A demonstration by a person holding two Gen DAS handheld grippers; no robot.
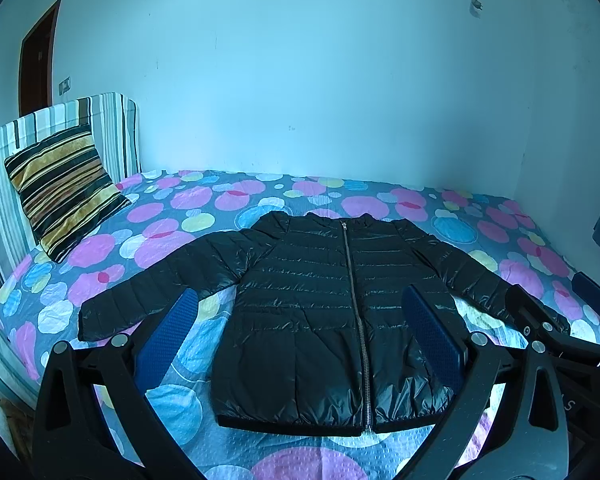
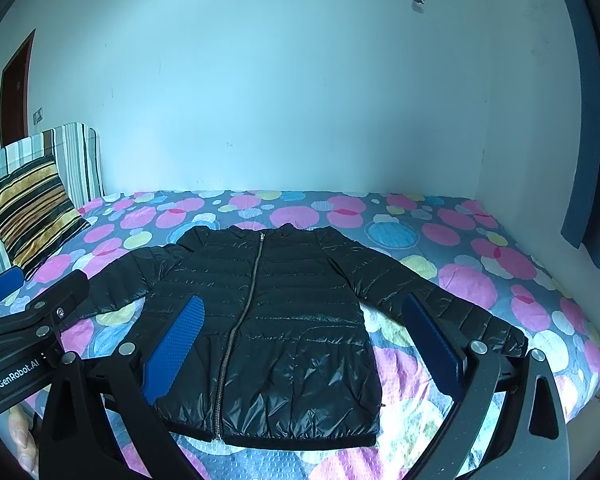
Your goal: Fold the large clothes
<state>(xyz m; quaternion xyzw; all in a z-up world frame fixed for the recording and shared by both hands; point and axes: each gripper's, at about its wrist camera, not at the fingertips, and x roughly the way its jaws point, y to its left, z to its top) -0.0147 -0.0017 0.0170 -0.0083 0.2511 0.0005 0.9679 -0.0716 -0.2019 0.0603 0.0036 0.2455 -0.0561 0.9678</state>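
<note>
A black quilted puffer jacket (image 1: pixel 324 312) lies flat and face up on the bed, zipped shut, both sleeves spread out to the sides; it also shows in the right wrist view (image 2: pixel 260 320). My left gripper (image 1: pixel 300 332) is open and empty, held above the jacket's hem. My right gripper (image 2: pixel 304 336) is open and empty, above the jacket's right half. The right gripper's body shows at the right edge of the left wrist view (image 1: pixel 560 320); the left gripper's body shows at the left of the right wrist view (image 2: pixel 28 320).
The bed has a bedspread (image 1: pixel 260 208) with pink, blue and yellow circles. A striped cushion (image 1: pixel 64 192) leans on a striped headboard (image 1: pixel 112 128) at the left. A pale wall runs behind the bed. A blue curtain (image 2: pixel 588 160) hangs at the right.
</note>
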